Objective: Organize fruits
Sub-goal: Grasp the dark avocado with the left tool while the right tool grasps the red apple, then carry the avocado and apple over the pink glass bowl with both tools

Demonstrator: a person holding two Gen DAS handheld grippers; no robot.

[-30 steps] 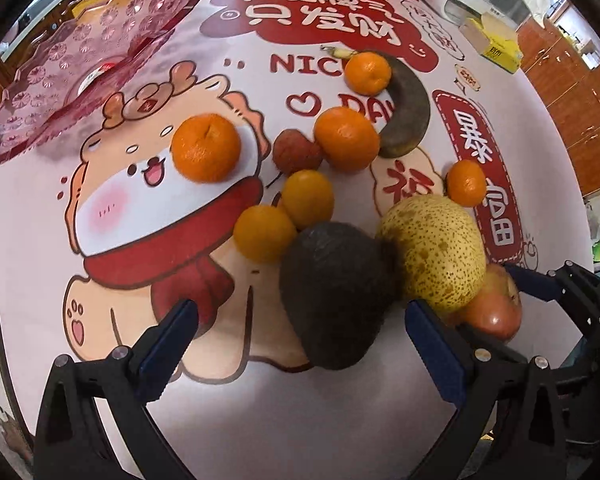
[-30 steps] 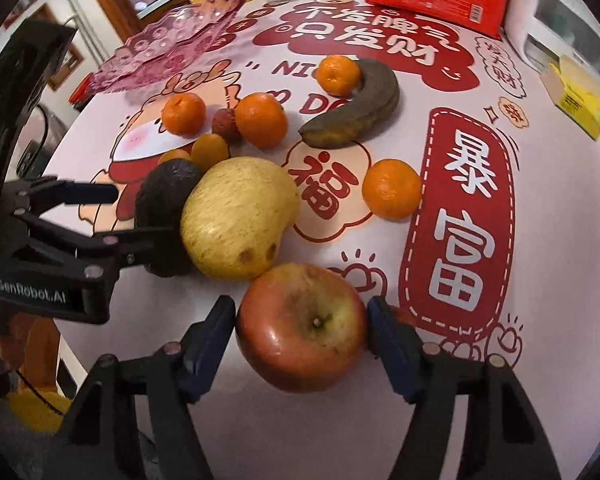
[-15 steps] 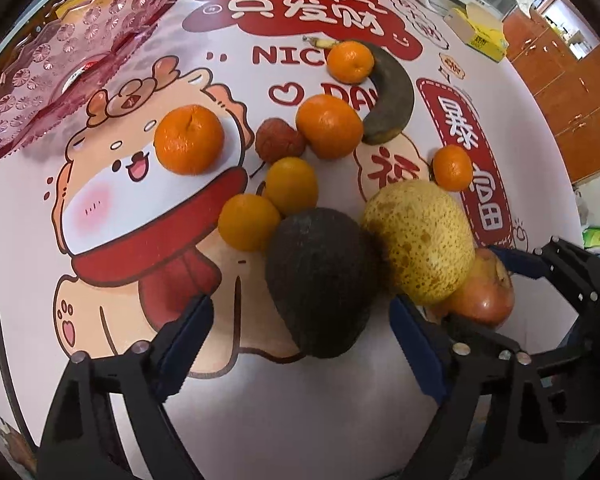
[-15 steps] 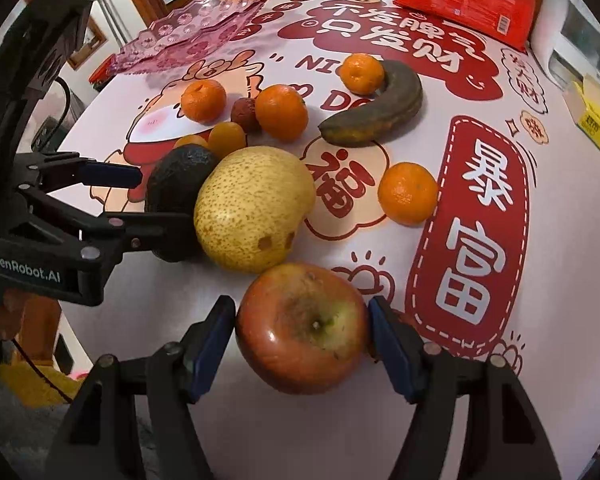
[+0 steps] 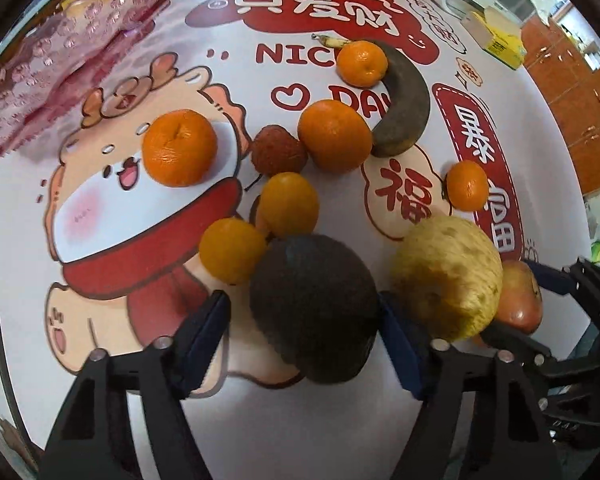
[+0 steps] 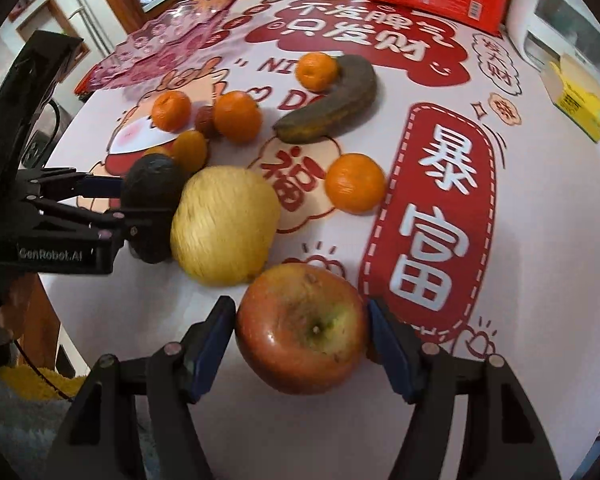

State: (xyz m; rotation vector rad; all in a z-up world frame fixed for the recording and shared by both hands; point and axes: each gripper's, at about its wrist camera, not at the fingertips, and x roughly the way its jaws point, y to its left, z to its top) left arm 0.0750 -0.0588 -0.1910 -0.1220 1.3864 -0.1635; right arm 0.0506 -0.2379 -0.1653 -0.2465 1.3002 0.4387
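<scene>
Left gripper (image 5: 302,320) closing around dark rough-skinned avocado (image 5: 314,306), right gripper (image 6: 302,332) clamping red-green apple (image 6: 302,328); centre avocado before lifting.

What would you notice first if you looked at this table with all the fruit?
Probably the big red apple right up front, squeezed between the blue pads of the right hand-held gripper. Next to it sits a fat yellow pear, and beside that the left hand-held gripper is closing around a dark avocado. Behind them, bright oranges lie on the tablecloth's cartoon animal.
</scene>
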